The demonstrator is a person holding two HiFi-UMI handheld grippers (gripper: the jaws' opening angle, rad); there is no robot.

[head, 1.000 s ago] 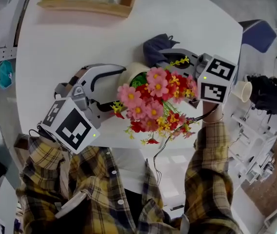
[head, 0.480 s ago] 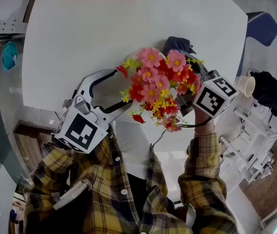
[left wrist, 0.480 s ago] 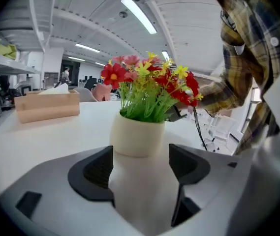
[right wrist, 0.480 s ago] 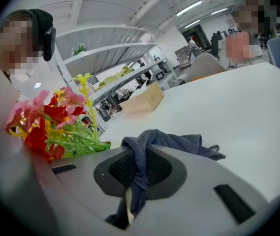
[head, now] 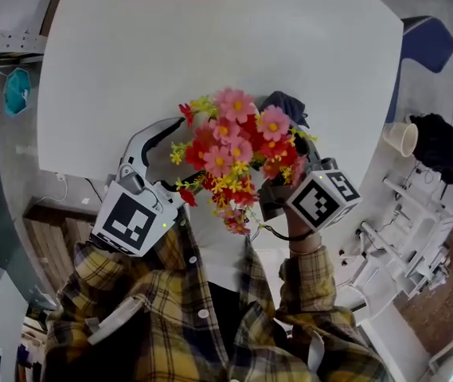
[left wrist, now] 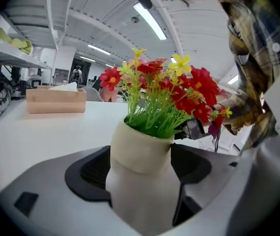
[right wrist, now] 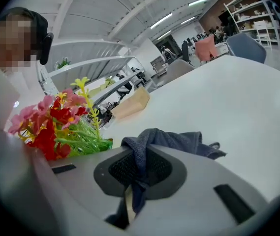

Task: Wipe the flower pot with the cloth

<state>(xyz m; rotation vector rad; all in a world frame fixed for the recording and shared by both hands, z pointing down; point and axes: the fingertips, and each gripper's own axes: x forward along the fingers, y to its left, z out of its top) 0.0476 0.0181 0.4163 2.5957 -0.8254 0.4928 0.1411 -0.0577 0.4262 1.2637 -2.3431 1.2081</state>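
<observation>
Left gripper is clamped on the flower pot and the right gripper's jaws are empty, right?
Not quite. The left gripper is clamped on the flower pot, but the right gripper is not empty: the right gripper view shows its jaws shut on a dark blue cloth.

We saw a cream round flower pot [left wrist: 142, 154], its pink, red and yellow flowers [head: 234, 151] on green stems [left wrist: 152, 119], a dark blue-grey fabric cloth [right wrist: 171, 140], a white table [head: 210, 46], and our yellow-and-black plaid shirt [head: 174, 325].
</observation>
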